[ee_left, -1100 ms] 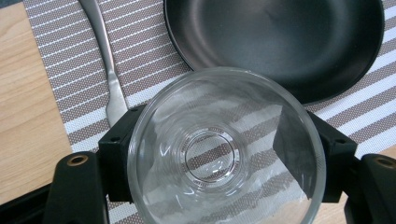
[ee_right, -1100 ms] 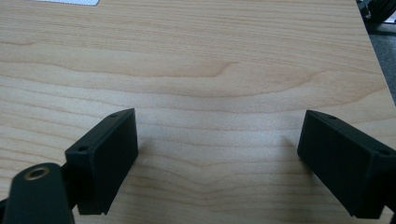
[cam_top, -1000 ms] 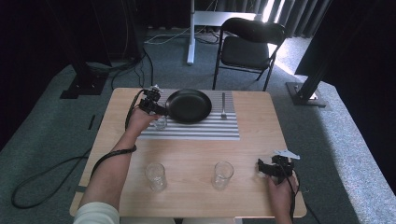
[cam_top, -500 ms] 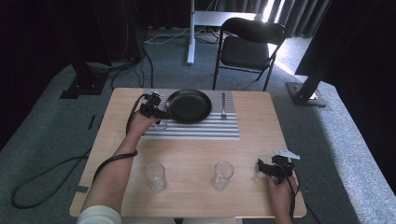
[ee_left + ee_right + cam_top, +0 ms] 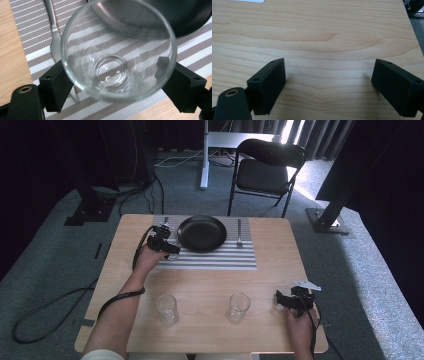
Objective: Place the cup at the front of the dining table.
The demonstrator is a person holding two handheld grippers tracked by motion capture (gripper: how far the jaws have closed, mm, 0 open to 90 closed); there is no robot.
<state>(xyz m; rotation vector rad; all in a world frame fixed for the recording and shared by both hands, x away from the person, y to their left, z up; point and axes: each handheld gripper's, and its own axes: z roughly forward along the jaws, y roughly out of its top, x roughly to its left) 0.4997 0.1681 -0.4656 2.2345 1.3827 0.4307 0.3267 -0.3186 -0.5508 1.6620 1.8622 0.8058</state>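
Just left of the black plate point(image 5: 202, 233), the left claw point(image 5: 167, 251), jaws freshly spread, brackets the glass point(image 5: 117, 50) set on the striped mat point(image 5: 215, 260), so placement looks done.

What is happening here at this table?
A person is setting a place. The left gripper has a glass between its jaws, which have just been opening, on the striped mat beside the black plate. The right gripper rests open on the table. Two more glasses stand near the front edge.
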